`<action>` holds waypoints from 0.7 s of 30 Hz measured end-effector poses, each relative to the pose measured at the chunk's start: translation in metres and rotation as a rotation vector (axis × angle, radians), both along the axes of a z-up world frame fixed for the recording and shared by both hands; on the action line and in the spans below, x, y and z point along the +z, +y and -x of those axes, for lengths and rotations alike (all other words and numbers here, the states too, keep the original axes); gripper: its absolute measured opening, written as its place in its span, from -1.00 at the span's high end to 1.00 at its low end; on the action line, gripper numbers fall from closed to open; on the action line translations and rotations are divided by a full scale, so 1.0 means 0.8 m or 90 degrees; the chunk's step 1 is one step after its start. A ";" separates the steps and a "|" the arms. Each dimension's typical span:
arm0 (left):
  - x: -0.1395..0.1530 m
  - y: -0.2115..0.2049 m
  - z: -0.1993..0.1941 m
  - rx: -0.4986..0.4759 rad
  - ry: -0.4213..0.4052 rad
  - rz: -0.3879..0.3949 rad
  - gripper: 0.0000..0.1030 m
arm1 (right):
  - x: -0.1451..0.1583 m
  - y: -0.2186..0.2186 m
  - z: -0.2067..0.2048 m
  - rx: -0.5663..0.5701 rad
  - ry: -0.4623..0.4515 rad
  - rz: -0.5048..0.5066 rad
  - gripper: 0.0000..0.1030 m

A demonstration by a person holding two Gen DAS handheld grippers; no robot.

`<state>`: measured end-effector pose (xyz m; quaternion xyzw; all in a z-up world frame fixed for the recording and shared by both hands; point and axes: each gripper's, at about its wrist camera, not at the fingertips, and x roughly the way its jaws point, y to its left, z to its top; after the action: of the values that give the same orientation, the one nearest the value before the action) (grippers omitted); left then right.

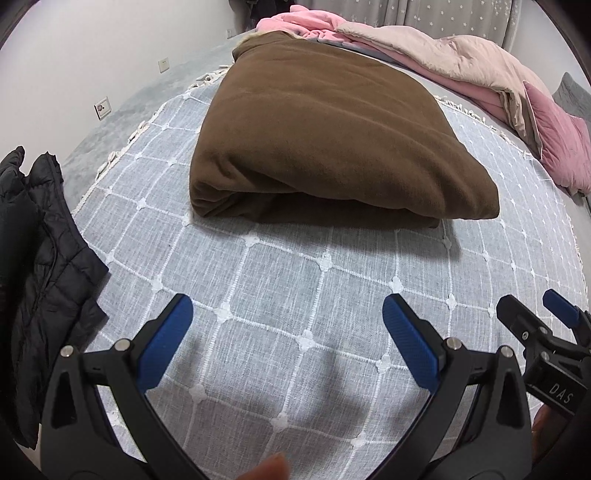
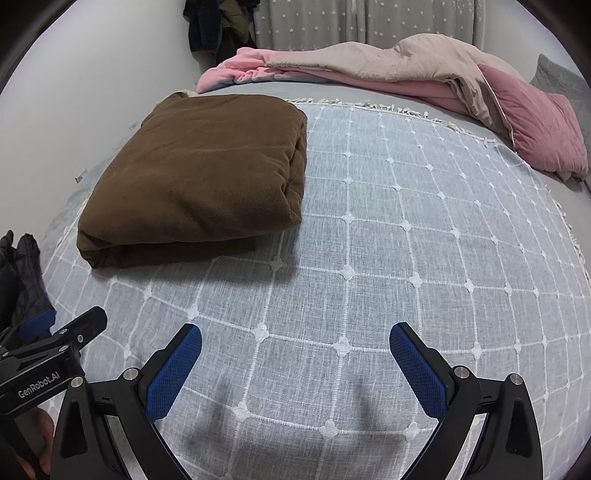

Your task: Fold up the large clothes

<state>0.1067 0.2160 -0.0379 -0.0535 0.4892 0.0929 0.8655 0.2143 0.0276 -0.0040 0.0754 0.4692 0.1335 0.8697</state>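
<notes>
A brown fleece garment (image 1: 325,147) lies folded into a thick rectangle on the grey checked bedspread (image 1: 280,273); it also shows in the right wrist view (image 2: 199,177) at the left. A black puffer jacket (image 1: 33,258) lies crumpled at the left edge, and shows in the right wrist view (image 2: 22,273). My left gripper (image 1: 288,317) is open and empty, held above the bedspread in front of the brown garment. My right gripper (image 2: 295,343) is open and empty, to the right of the left one, over bare bedspread.
A pink and beige duvet (image 2: 388,62) and a pink pillow (image 2: 535,122) lie along the far and right side of the bed. A white wall (image 1: 92,55) runs along the left. Dark clothes (image 2: 210,26) hang at the back.
</notes>
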 end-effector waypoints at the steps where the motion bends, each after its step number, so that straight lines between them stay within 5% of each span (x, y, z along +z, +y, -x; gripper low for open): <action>1: -0.001 0.000 0.000 0.001 0.001 0.000 -0.98 | 0.000 0.000 0.000 0.000 0.000 0.000 -0.99; 21: -0.003 -0.002 0.001 0.000 0.006 -0.001 -0.98 | 0.002 0.002 0.002 0.005 -0.002 -0.002 -0.99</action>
<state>0.1059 0.2141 -0.0401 -0.0524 0.4931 0.0938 0.8633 0.2127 0.0294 -0.0021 0.0750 0.4677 0.1377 0.8699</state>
